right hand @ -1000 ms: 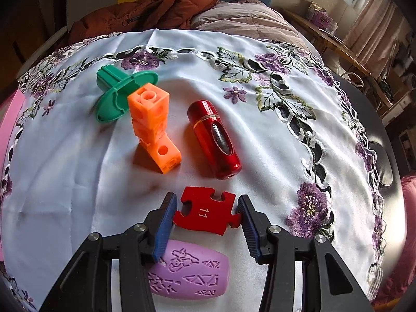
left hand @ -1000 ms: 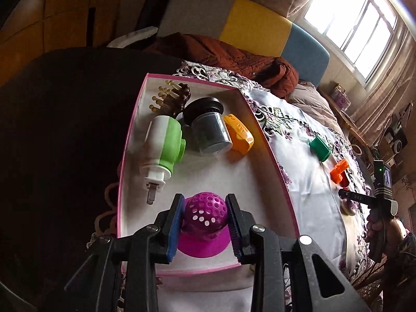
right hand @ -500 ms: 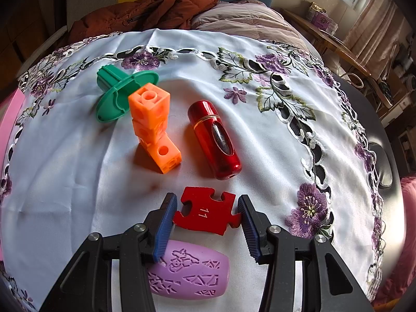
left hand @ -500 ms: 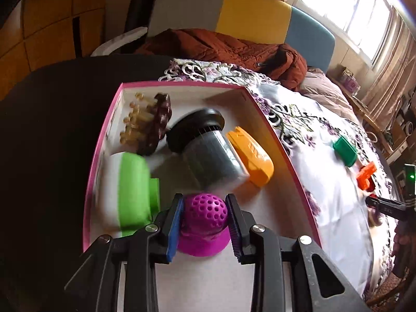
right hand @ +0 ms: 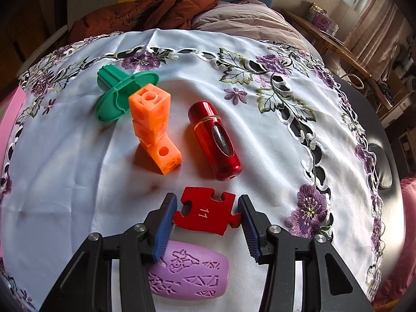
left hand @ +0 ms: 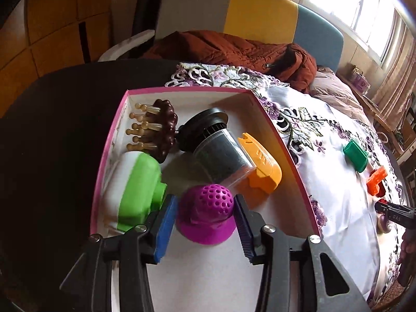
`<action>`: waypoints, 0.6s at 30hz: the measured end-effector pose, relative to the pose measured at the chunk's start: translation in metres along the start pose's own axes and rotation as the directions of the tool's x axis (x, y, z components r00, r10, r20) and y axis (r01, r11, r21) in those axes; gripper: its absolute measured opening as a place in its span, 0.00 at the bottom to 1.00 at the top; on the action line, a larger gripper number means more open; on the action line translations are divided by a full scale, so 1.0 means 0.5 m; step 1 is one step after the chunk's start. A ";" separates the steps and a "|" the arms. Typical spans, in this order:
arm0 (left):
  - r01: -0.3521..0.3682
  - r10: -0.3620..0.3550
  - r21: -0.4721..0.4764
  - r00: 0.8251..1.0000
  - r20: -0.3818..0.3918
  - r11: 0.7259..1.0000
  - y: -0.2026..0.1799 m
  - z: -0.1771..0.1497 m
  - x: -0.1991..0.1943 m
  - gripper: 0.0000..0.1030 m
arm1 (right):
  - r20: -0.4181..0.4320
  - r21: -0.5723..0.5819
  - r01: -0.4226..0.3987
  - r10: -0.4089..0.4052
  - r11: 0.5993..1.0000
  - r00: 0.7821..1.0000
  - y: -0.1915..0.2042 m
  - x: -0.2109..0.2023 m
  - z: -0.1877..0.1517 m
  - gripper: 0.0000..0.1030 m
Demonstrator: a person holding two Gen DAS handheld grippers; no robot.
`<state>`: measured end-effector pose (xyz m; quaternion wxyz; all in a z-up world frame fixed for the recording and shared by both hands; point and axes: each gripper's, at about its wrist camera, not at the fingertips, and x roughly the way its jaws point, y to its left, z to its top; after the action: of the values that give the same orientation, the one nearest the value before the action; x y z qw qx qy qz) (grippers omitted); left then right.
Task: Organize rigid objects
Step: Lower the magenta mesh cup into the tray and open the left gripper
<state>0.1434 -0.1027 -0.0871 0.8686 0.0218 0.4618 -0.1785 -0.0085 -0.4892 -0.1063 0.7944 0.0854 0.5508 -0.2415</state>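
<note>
Step in hand: sorting loose rigid items off the embroidered cloth point(right hand: 78, 182) into the pink-rimmed box point(left hand: 273, 127) — by the look of it, one piece being set down inside while another waits to be carried over.
Next move: likely easing the left pads apart to leave the dome on the box floor, then backing out without nudging its neighbours; on the right, lifting the flat piece clear and swinging it toward the box.
Box contents, left to right: green-and-white plug-like item point(left hand: 137, 187), brown massage brush point(left hand: 161, 130), dark jar with black lid point(left hand: 215, 148), orange clip-like piece point(left hand: 262, 163) — packed close, little bare floor except at the near end.
Left gripper point(left hand: 205, 208): fingers point(left hand: 163, 223) narrowed to the width of the purple perforated dome point(left hand: 205, 208), pads against both its sides; brim low over the box floor, contact with the floor hard to tell.
Right gripper point(right hand: 206, 213): fingers point(right hand: 165, 223) pinched onto the red puzzle piece point(right hand: 206, 213), marked 11, one pad at each end; lifted or flat on the cloth, cannot tell.
Still on the cloth, left to right: green flanged part point(right hand: 122, 93), orange cube chain point(right hand: 153, 127), red metallic cylinder point(right hand: 215, 140), with the lilac embossed barrel point(right hand: 189, 273) under the right jaws.
</note>
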 end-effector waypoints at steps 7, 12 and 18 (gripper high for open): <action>-0.053 0.052 0.007 0.993 0.106 0.999 -0.006 -0.023 -0.081 0.44 | 0.007 -0.011 0.010 -0.009 1.000 1.000 0.002 -0.003 -0.001 0.48; -0.110 0.113 -0.032 0.984 0.136 0.993 0.008 -0.043 -0.129 0.44 | 0.013 -0.023 0.021 -0.021 1.000 1.000 0.006 -0.005 -0.003 0.48; -0.123 0.132 -0.070 0.983 0.127 0.990 0.028 -0.074 -0.157 0.44 | 0.023 -0.038 0.035 -0.034 0.999 0.999 0.013 -0.009 -0.004 0.48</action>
<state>0.0787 -0.0595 -0.0464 0.9070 0.0126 0.4065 -0.1092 -0.0081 -0.4814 -0.1038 0.7978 0.0578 0.5477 -0.2454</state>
